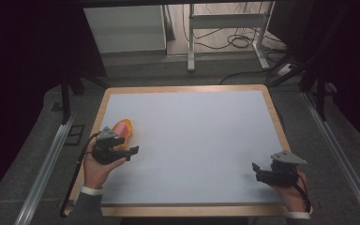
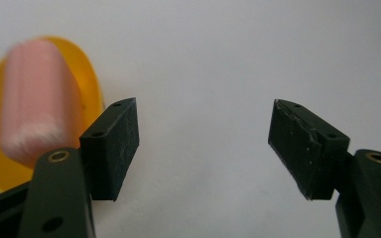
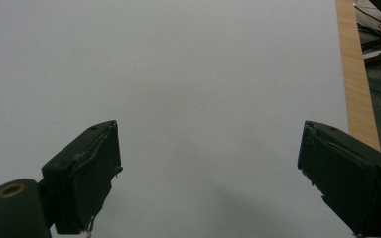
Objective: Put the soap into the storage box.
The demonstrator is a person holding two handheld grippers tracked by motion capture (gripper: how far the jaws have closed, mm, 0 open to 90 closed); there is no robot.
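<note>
Orange dish [image 1: 123, 128] beside left gripper [image 1: 130, 153]

- The plate [image 2: 87, 79] runs off the left gripper view's left edge; a jaw covers its lower part.
- The pink roll [image 2: 34, 99] on it is blurred.
- In the high view, the left gripper [image 1: 130, 153] hides part of the plate [image 1: 124, 127].

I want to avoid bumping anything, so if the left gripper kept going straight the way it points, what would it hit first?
Probably nothing: the left gripper stands open and aims at bare white table. The orange dish with the pink roll lies off to the side of one jaw, outside that line, though depth is hard to judge.
</note>
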